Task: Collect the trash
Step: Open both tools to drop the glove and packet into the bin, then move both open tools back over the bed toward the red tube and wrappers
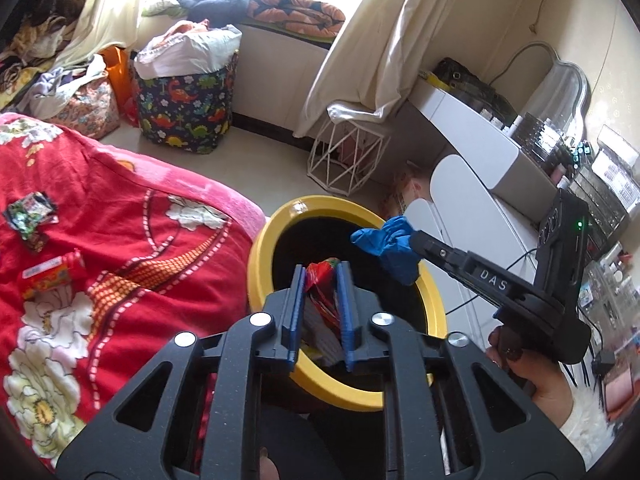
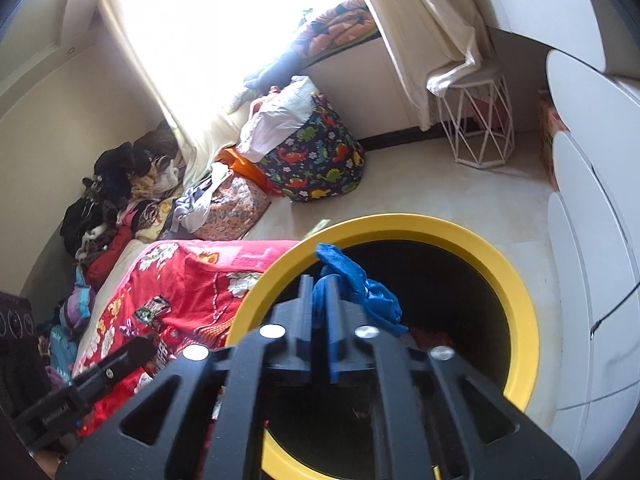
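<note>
A yellow-rimmed bin (image 1: pixel 264 240) with a dark inside stands on the floor beside the bed; it also shows in the right wrist view (image 2: pixel 516 292). My left gripper (image 1: pixel 322 276) is shut on a red snack wrapper (image 1: pixel 320 284) and holds it over the bin's mouth. My right gripper (image 2: pixel 318 286) is shut on a crumpled blue glove (image 2: pixel 360 284), also over the bin; the glove shows in the left wrist view (image 1: pixel 390 246) too. A green-black wrapper (image 1: pixel 30 216) and a red packet (image 1: pixel 52 276) lie on the red blanket (image 1: pixel 160 248).
A dinosaur-print laundry bag (image 1: pixel 184 108) and a white wire stool (image 1: pixel 344 160) stand on the floor by the window seat. A white dresser (image 1: pixel 472 184) with cosmetics is at the right. Clothes pile up at the back left (image 2: pixel 116 200).
</note>
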Motion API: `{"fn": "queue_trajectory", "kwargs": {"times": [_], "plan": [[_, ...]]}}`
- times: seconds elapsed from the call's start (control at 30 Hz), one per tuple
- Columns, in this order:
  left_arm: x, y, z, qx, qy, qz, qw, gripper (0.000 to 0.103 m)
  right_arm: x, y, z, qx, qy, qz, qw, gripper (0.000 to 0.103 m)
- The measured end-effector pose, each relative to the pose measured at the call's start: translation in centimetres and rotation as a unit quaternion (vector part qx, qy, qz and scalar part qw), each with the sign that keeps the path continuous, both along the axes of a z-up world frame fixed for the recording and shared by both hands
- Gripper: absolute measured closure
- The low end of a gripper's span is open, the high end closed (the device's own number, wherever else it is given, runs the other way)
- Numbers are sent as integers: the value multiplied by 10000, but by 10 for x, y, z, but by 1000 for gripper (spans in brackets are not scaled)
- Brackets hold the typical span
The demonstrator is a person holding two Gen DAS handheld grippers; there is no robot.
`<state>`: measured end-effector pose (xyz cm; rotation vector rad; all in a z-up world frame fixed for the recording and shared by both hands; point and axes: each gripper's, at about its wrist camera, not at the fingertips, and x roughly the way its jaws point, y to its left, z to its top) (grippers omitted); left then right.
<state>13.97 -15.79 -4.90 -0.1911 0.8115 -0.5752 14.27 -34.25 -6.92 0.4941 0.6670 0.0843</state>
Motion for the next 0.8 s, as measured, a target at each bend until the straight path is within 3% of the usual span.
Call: {"fn": "queue_trajectory", "kwargs": {"times": [0.07, 0.2, 0.37, 0.63, 0.8], "plan": [[2, -1, -4, -53, 73, 32, 10000, 52, -1, -7, -2, 45, 17, -146, 9999, 57], [4, 9, -6, -140, 69, 185, 9997, 32, 0, -6, -2, -15, 46, -187, 9998, 55], [9, 37, -5, -51, -50, 608, 9981, 28, 3, 9, -2, -96, 18, -41, 9999, 51], [20, 91, 1, -30, -194, 1332, 9909, 28, 11, 58, 5, -239, -147, 649, 9975, 48], [25, 126, 5, -61, -267, 1664, 9857, 27, 21, 92, 11, -382, -239, 1106, 9928, 41]]}}
